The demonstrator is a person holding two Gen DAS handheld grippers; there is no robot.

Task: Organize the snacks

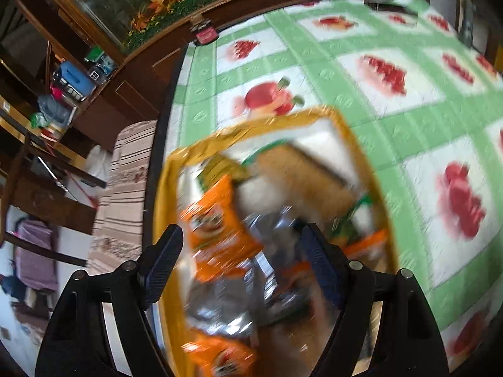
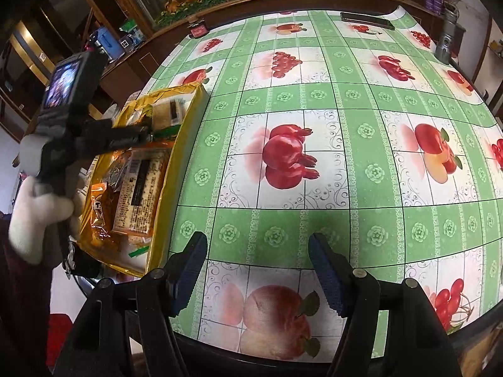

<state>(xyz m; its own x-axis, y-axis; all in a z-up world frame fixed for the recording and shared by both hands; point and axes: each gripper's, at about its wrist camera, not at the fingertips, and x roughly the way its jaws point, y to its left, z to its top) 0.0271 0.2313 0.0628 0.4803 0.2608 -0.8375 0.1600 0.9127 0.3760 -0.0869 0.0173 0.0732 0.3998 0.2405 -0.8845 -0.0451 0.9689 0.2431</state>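
Observation:
A yellow box (image 1: 355,144) full of snack packets sits at the table's left edge; it also shows in the right wrist view (image 2: 184,132). Inside lie orange packets (image 1: 217,220), a tan cracker pack (image 1: 301,172) and silver wrappers, all blurred. My left gripper (image 1: 242,245) is open and empty, hovering over the box; in the right wrist view it (image 2: 147,135) reaches over the box from the left, held by a white-gloved hand. A long cracker pack (image 2: 141,188) lies in the box. My right gripper (image 2: 257,251) is open and empty above the bare tablecloth.
The table has a green and white fruit-print cloth (image 2: 345,157). A dark flat case (image 2: 366,20) lies at the far edge, a grey metal bottle (image 2: 448,40) at the far right corner. A red-labelled item (image 2: 198,30) sits at the far left edge. Chairs and shelves stand left.

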